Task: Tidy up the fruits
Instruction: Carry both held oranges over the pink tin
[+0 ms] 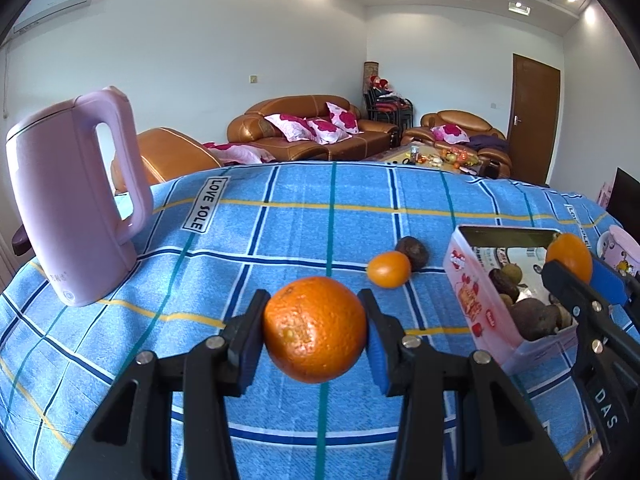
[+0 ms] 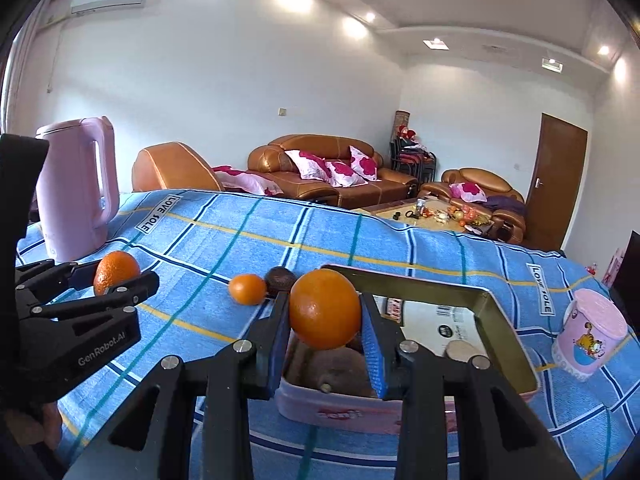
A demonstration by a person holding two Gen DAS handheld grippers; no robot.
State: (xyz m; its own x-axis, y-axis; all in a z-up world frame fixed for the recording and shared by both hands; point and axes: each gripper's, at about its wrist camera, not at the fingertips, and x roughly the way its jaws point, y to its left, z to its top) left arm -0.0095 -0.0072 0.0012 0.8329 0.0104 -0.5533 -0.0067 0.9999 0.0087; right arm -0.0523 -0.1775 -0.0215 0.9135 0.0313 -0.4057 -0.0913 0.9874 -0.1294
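My left gripper [image 1: 315,332] is shut on a large orange [image 1: 315,329], held above the blue checked cloth [image 1: 280,224]. My right gripper [image 2: 325,314] is shut on a smaller orange [image 2: 325,309], held over the near end of a pink tin box [image 2: 508,336]. The box [image 1: 466,280] holds several dark and brownish fruits. A small orange [image 1: 389,269] and a dark brown fruit [image 1: 413,252] lie on the cloth just left of the box. In the right wrist view the left gripper [image 2: 116,276] with its orange [image 2: 116,272] shows at the left.
A pink electric kettle [image 1: 76,200] stands at the cloth's far left. A pink cartoon cup [image 2: 588,334] sits right of the box. Behind the table are brown leather sofas [image 1: 312,128] and a cluttered coffee table [image 1: 436,158].
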